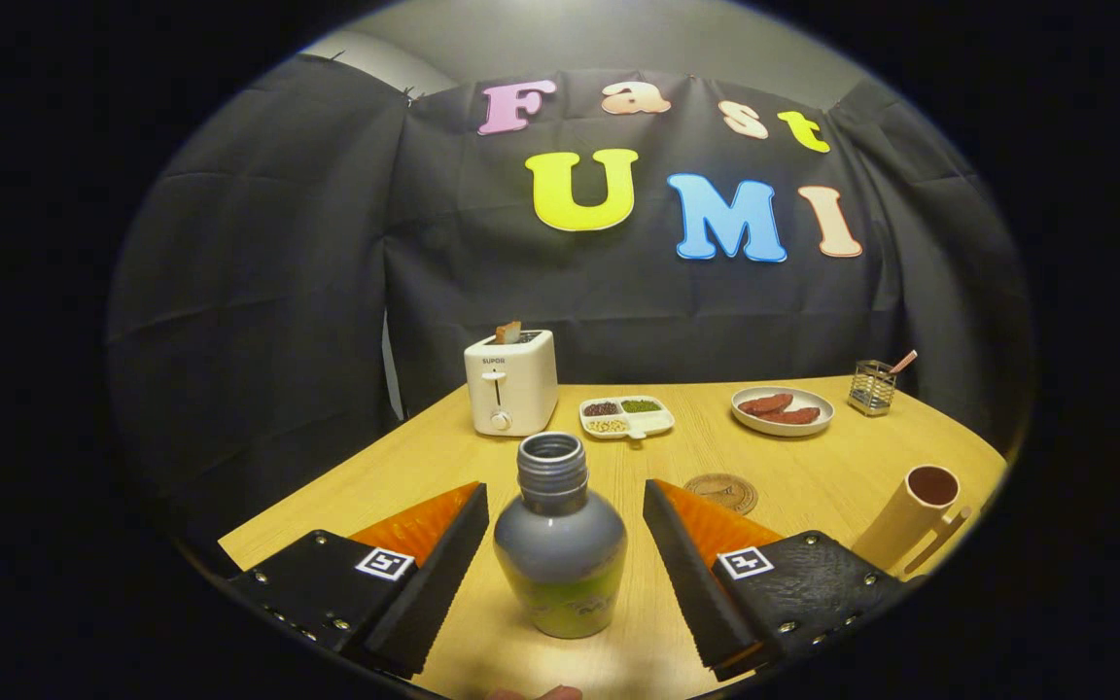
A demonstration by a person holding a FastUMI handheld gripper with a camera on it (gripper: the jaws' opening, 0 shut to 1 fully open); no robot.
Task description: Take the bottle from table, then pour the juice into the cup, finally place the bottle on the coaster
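Note:
An uncapped bottle [560, 554] with a grey upper body and a green lower band stands upright on the wooden table [404, 467], between my two fingers. My gripper [565, 510] is open, with a gap on each side of the bottle, so neither finger touches it. A round brown coaster [721, 491] lies flat just beyond the right finger. A tall cream cup [913, 515] with a handle stands to the right of the right finger, its dark inside showing.
At the back of the table stand a white toaster [510, 381] with a slice in it, a divided dish [626, 416] of grains, a plate [782, 409] of sausages and a wire holder [872, 386]. The table's left edge runs close to the left finger.

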